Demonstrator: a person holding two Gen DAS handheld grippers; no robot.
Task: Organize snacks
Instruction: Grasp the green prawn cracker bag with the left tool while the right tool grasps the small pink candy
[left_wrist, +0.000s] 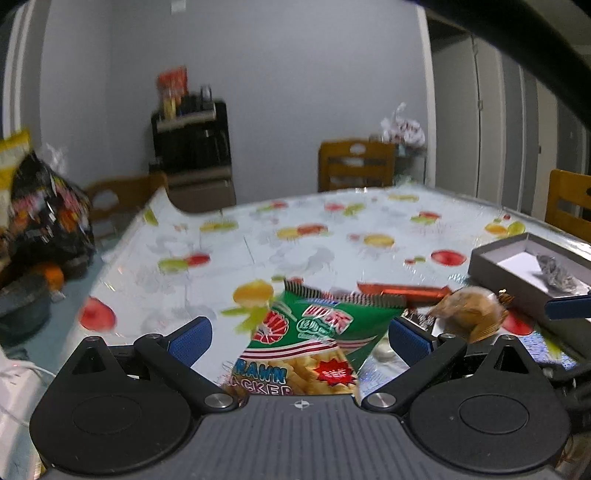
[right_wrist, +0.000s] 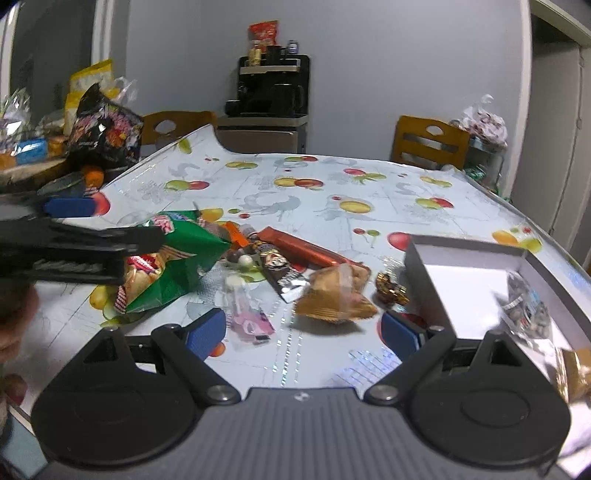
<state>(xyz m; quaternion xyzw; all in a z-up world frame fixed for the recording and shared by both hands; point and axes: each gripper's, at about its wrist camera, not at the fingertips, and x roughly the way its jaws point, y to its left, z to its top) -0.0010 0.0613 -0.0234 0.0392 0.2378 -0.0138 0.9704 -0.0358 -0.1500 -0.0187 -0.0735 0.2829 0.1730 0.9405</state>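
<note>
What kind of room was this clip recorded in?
Most likely a home dining room or kitchen corner: a table under a fruit-print tablecloth, wooden dining chairs around it, and a black appliance stand against the wall. Loose snacks lie beside a grey box.

Ahead of the fingers stand 2 wooden chairs at the table's far edge; a black appliance stands beyond them.
</note>
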